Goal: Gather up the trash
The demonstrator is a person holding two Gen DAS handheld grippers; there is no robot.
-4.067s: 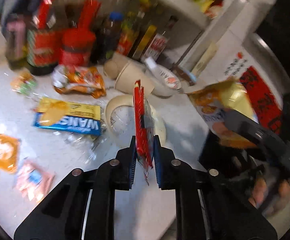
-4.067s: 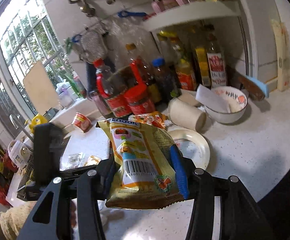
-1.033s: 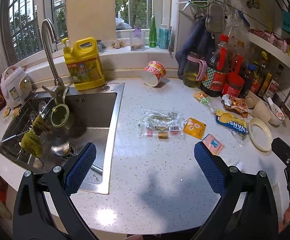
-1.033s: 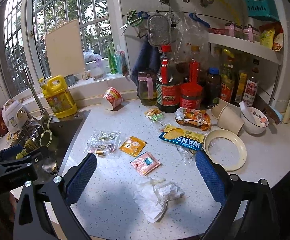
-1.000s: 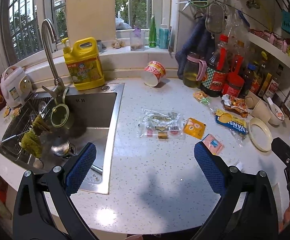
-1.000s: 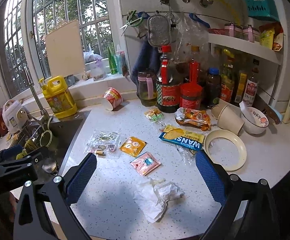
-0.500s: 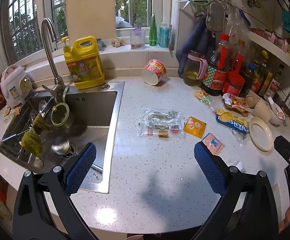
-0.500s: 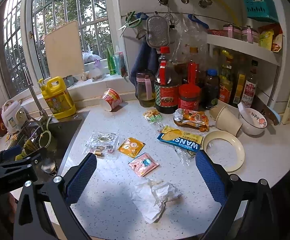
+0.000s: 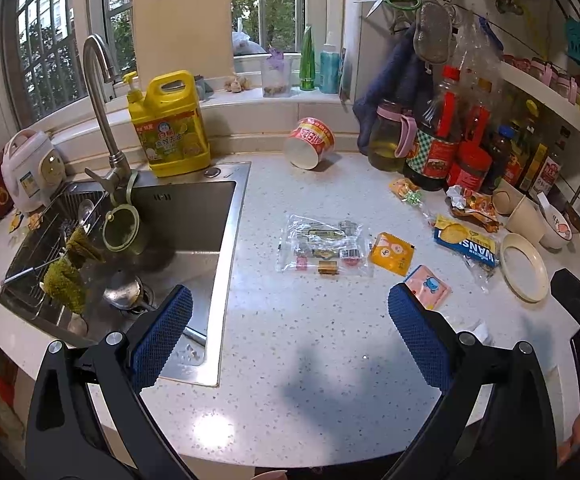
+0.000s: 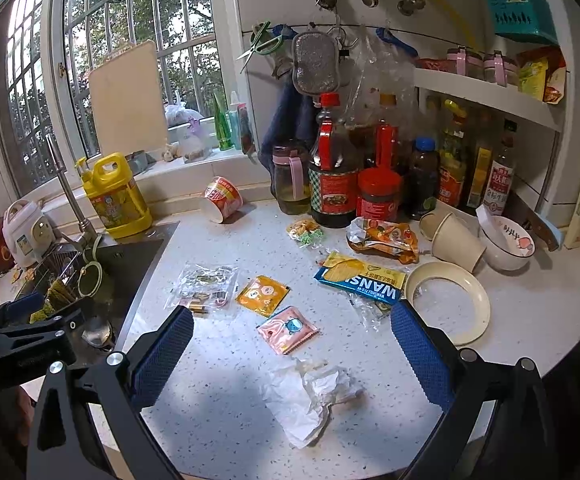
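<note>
Litter remaining on the countertop (image 10: 226,420): crumpled tissue (image 10: 309,388) nearest, pink sachet (image 10: 288,329), orange sachet (image 10: 262,290), clear wrapper (image 10: 204,285), blue-yellow snack wrapper (image 10: 359,280), tipped noodle cup (image 10: 222,197). Left gripper (image 9: 288,334) and right gripper (image 10: 290,356) hover with jaws spread wide, empty; most collecting appears outstanding.

On the countertop (image 9: 309,380) we see the sink (image 9: 178,224) at the left, the jug (image 9: 170,124) behind it. A clear packet (image 10: 204,286) lies right of the sink, two small sachets (image 10: 262,294) (image 10: 288,329) beside it. Nearer us lies crumpled paper (image 10: 309,392); the plate (image 10: 447,300) sits right, bottles (image 10: 333,172) behind.
</note>
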